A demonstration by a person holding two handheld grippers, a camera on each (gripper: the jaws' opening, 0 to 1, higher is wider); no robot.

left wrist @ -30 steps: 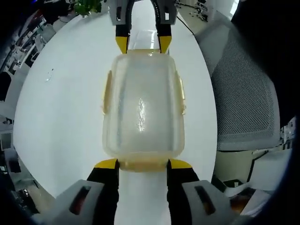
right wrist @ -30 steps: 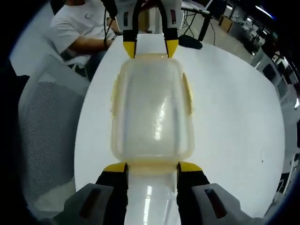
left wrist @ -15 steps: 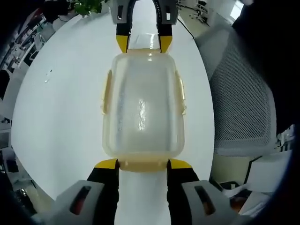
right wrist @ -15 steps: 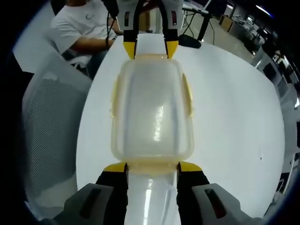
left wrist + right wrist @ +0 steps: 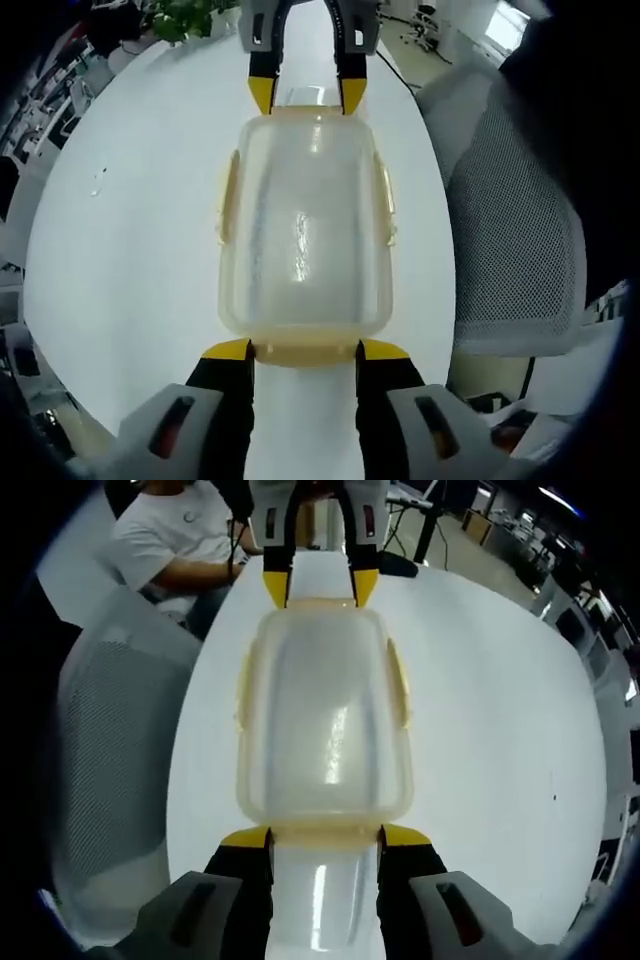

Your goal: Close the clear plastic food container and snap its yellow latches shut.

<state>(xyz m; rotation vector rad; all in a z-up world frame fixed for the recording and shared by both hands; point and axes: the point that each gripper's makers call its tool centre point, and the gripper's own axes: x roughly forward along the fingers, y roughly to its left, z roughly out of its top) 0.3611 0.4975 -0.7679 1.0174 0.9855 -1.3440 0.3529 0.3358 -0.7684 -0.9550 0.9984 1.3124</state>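
The clear container (image 5: pixel 304 225), lid on, is seen over a white round table (image 5: pixel 120 250), between the two grippers. The left gripper (image 5: pixel 304 350) is set with its jaws apart, yellow tips against the near end latch (image 5: pixel 305 352). The right gripper (image 5: pixel 324 836) is likewise spread at the opposite end. Yellow side latches (image 5: pixel 228 198) are seen flat along the walls. A mesh chair (image 5: pixel 515 220) stands just right of the table. A seated person (image 5: pixel 170 540) is noted at the table's far-left edge in the right gripper view.

White round table (image 5: pixel 130 260), grey mesh chair (image 5: pixel 510 230), office behind.
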